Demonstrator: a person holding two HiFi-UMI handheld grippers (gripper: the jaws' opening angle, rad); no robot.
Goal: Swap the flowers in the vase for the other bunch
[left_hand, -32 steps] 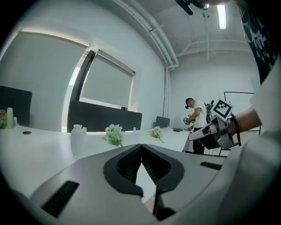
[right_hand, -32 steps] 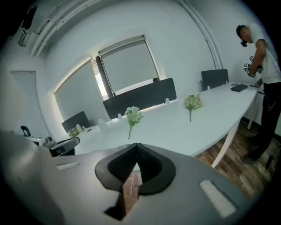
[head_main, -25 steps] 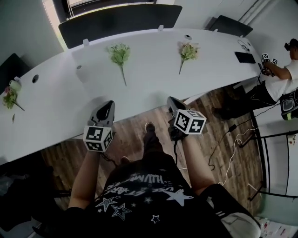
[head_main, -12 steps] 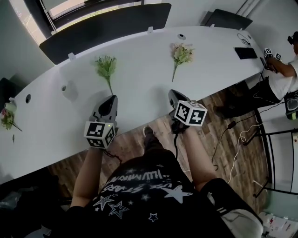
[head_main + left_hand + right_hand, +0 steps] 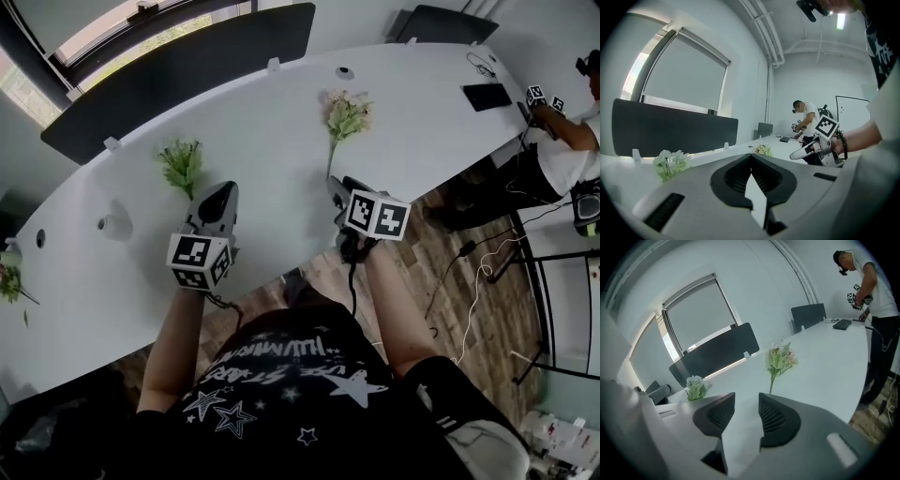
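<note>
Two bunches lie on the white table (image 5: 281, 141). The green one (image 5: 181, 164) lies to the left, and the cream-and-pink one (image 5: 343, 114) lies to the right with its stem toward me. My left gripper (image 5: 218, 190) hovers just short of the green bunch (image 5: 671, 164), shut and empty. My right gripper (image 5: 336, 184) hangs near the stem end of the cream-and-pink bunch (image 5: 780, 359). Its jaws are opening and nothing is between them. At the table's far left edge, a small pale vase (image 5: 8, 254) stands by some pink flowers (image 5: 9, 281).
A small white round object (image 5: 114, 226) sits left of the green bunch. A dark divider panel (image 5: 178, 66) runs along the table's far side. At the right end stands another person (image 5: 572, 141) near a dark tablet (image 5: 487, 97). Cables trail over the wooden floor (image 5: 469, 272).
Both grippers have moved from the table's near edge out over the tabletop, closer to the two bunches. The table has slid down and left in the head view.
</note>
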